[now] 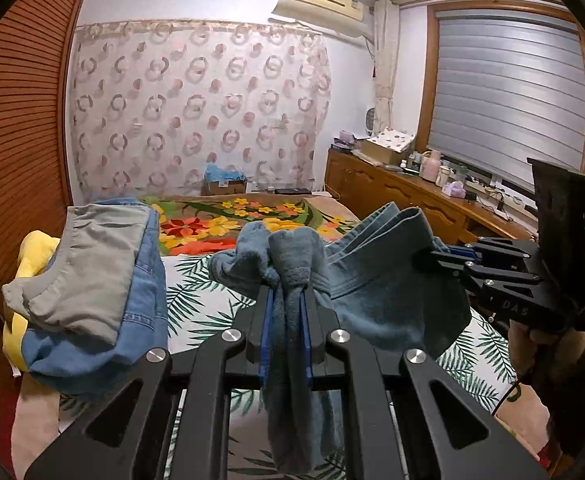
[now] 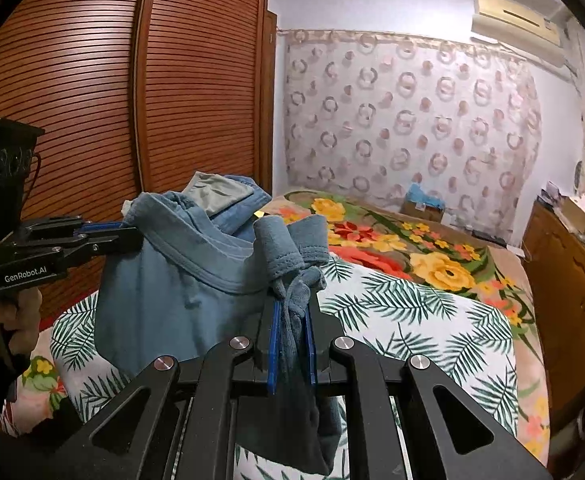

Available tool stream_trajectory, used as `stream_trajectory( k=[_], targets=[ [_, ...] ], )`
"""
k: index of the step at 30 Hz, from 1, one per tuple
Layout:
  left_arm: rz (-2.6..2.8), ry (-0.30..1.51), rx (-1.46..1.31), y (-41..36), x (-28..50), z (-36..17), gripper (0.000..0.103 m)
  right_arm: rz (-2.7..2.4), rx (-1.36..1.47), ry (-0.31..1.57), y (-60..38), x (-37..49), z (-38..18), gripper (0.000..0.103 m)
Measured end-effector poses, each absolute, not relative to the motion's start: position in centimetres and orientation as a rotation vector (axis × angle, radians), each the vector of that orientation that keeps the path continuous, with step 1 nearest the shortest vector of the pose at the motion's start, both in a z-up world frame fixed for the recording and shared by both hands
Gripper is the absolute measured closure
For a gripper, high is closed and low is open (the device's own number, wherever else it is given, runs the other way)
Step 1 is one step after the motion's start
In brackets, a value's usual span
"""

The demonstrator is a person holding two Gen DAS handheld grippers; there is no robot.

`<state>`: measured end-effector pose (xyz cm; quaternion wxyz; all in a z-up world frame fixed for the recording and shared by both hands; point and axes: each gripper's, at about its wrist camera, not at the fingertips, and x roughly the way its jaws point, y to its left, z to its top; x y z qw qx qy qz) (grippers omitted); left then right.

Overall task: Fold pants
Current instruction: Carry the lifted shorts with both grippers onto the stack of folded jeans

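Observation:
A pair of soft blue pants [image 1: 392,280] hangs in the air above the bed, stretched between both grippers. My left gripper [image 1: 288,292] is shut on a bunched edge of the fabric, and cloth droops down between its blue pads. To the right, my right gripper [image 1: 424,256] pinches the other end of the same edge. In the right wrist view the right gripper [image 2: 292,308] is shut on a gathered fold with a drawstring. The pants [image 2: 172,280] sag to the left towards the left gripper [image 2: 132,232], which clamps the waistband.
A pile of grey, denim and yellow clothes [image 1: 92,272] lies on the bed's left side. The bed has a leaf-print sheet [image 1: 196,300] and a floral blanket [image 1: 212,224]. A slatted wooden wardrobe [image 2: 72,100] stands left, a cluttered wooden cabinet [image 1: 392,188] right.

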<state>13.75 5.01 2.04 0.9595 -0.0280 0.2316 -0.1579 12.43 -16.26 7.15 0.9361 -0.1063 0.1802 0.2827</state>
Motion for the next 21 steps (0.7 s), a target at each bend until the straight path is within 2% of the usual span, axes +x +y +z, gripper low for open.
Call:
stream_trajectory(
  k=[21],
  targets=[
    [-0.277,0.457,-0.075,8.8,19.4,3.2,0.090,0.619,-0.271,0.360,-12.7,20.4,9.3,0.092]
  ],
)
